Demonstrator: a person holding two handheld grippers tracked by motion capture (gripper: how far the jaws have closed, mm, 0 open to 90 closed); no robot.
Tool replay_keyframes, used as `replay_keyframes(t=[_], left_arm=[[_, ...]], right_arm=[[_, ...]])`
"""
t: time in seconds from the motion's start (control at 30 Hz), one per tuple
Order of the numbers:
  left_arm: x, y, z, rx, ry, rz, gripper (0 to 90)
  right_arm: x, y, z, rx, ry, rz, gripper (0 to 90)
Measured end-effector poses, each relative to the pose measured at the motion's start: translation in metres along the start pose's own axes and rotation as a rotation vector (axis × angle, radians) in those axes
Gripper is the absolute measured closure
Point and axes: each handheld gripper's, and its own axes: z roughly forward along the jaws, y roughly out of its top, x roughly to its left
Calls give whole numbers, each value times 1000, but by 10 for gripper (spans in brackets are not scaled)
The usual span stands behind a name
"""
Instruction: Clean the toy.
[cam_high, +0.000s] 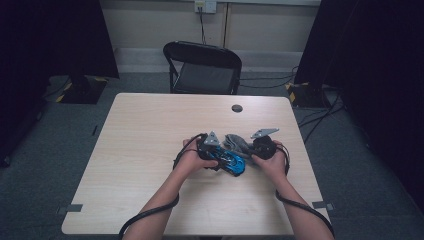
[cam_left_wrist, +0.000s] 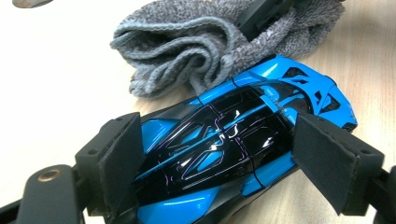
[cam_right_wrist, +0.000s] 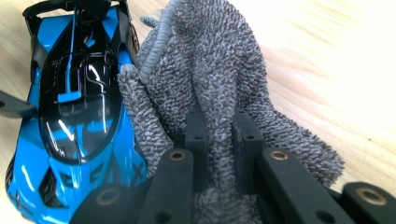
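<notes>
Left claw (cam_left_wrist: 219, 158) stood wide, its two black pads pressed on the flanks of a blue and black toy sports car (cam_left_wrist: 233, 140), so the car was clamped across its body. Right claw (cam_right_wrist: 219, 135) was nearly closed, pinching a fold of grey terry cloth (cam_right_wrist: 210, 74) between its pads. Cloth was bunched and lay against the car's side, touching it; in the left gripper view the cloth sat just behind the car's roof. Car rested on the desk (cam_high: 150, 130), low and roughly level.

In the high view both claws met near the desk's middle, slightly toward the near side: left claw (cam_high: 216, 156) on the car (cam_high: 234, 163), right claw (cam_high: 252, 150) on the cloth (cam_high: 236, 143). Hands were close together, cables trailing off the near edge.

Edges: near edge fairly close behind the forearms, right edge nearer than the left. Open wood to the left and toward the far edge. A small dark round disc (cam_high: 237, 108) sat near the far edge, well apart from the car. Black folding chair (cam_high: 202, 67) stood beyond the far edge.
</notes>
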Motion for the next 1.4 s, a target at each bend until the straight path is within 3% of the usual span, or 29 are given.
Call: replay_keyframes(t=[1.4], left_arm=[[-3, 3, 1, 16, 7, 1, 165]], right_arm=[[-14, -39, -43, 25, 14, 9, 799]])
